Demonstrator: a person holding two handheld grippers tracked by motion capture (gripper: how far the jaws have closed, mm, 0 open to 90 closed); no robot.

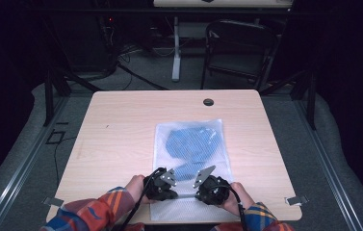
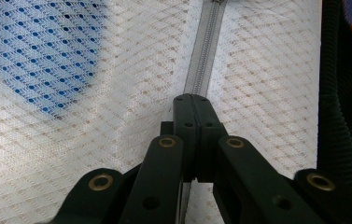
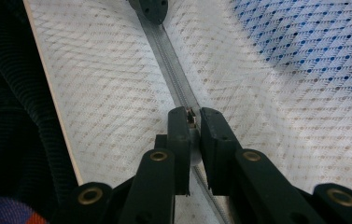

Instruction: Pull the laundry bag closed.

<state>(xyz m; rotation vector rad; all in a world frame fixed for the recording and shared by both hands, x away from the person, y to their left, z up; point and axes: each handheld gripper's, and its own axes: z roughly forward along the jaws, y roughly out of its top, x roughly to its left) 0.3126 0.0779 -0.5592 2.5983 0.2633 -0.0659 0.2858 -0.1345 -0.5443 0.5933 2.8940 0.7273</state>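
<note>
We see a white mesh bag [image 1: 191, 159] lying flat on the pale wood counter [image 1: 116, 130], blue fabric [image 1: 191, 144] showing through its woven net. A grey zipper [image 2: 205, 51] runs along the bag's near edge. The left gripper [image 2: 193, 100] has its fingers pressed together on the zipper tape. The right gripper [image 3: 191, 114] pinches the small metal zipper pull [image 3: 192, 116], fingers nearly closed.

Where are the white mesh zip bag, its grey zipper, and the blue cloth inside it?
white mesh zip bag [image 1: 164, 135], high view, bare upper left corner.
grey zipper [image 2: 205, 51], left gripper view, middle of the teeth.
blue cloth [image 1: 191, 143], high view, centre, seen through the mesh.
</note>
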